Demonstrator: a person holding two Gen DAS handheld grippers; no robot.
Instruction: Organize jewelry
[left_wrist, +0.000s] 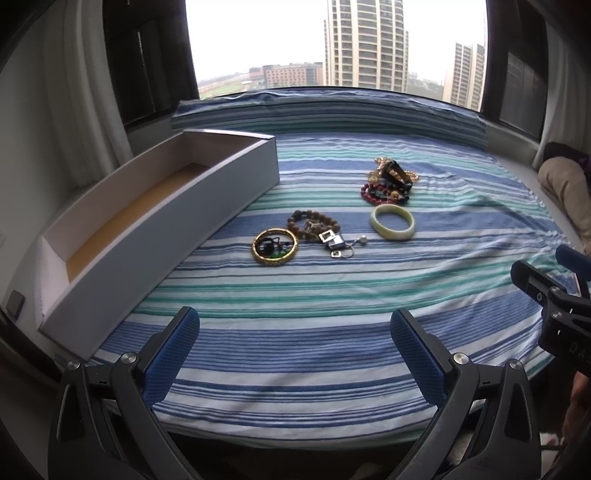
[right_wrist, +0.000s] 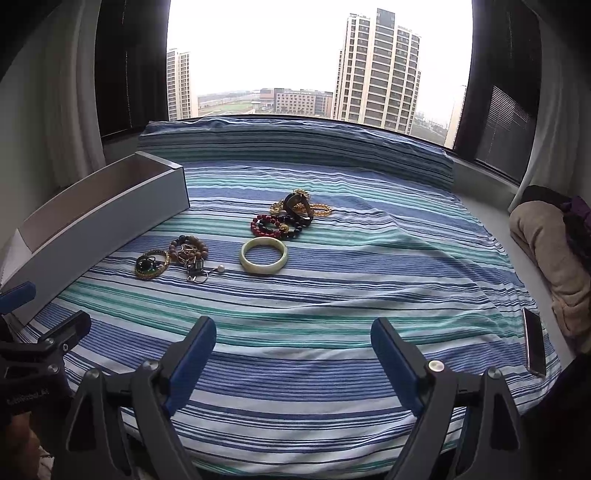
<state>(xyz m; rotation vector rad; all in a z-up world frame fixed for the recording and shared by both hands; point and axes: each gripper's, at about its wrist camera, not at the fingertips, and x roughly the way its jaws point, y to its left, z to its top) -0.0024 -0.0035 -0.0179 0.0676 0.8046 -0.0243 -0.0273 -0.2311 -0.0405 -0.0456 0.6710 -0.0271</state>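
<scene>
We're at the start, by our read; nothing is picked yet, and the long white box (left_wrist: 155, 218) in the left of the left wrist frame shows only its bare tan floor. Left gripper (left_wrist: 295, 350) sits at bottom centre, jaws spread wide, holding nothing; right gripper (right_wrist: 293, 354) the same in its own view, wide apart and empty. Both hover above the striped bedsheet (left_wrist: 332, 295), well apart from the jewelry.

Jewelry lies mid-frame in loose groups: gold bangle (left_wrist: 275, 246) with small dark pieces inside it; brown bead bracelet (left_wrist: 312, 223) touching a tangle of silver pendants (left_wrist: 334, 242); pale jade bangle (left_wrist: 392, 222) lying flat by itself; a pile of red and dark beads (left_wrist: 388, 184) with gold chain behind it. A phone (right_wrist: 534, 341) lies at lower right of the right wrist frame.

Next move, we'd judge: go for the jade bangle first, since it's isolated; come down over one side of the rim, close on it, carry it left to the box. The tangled chains look likelier to snag or drag neighbours.
</scene>
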